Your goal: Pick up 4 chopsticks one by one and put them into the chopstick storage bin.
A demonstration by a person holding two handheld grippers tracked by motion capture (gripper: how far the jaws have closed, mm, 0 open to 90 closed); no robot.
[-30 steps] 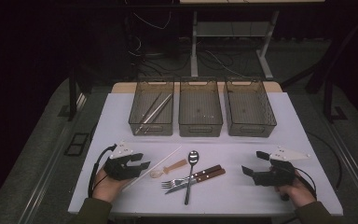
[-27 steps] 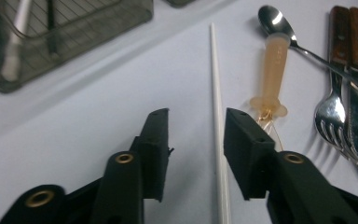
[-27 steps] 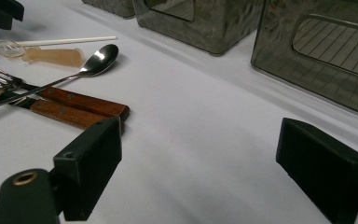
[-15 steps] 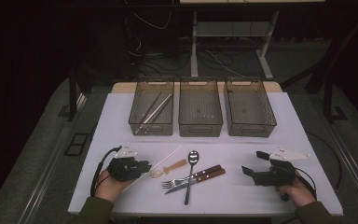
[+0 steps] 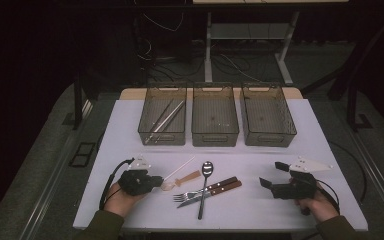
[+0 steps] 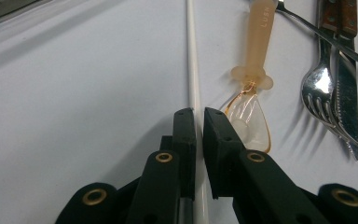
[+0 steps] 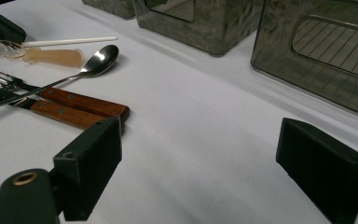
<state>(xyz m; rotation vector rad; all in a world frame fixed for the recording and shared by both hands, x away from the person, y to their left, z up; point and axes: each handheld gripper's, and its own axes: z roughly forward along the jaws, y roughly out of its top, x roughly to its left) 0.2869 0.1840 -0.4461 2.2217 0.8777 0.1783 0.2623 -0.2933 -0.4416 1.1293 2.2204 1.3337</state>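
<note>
Your left gripper [image 6: 199, 116] has just been closing and now clamps the white chopstick [image 6: 192, 70], which runs straight ahead from its jaws. Just to its right lies the clear plastic spoon [image 6: 251, 93], then the fork [image 6: 324, 88]. Your right gripper [image 7: 198, 154] stands wide apart, holding nothing; the 3 bins [image 5: 215, 117] sit beyond.

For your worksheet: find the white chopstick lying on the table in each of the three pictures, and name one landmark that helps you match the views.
High view: the white chopstick slants from the left claw up to the right, at lower left of centre.
Left gripper view: it runs straight up the middle, its near end between the closed jaws.
Right gripper view: a short white bar at top left.
Shared landmark: the translucent orange spoon lying right beside it.
</note>
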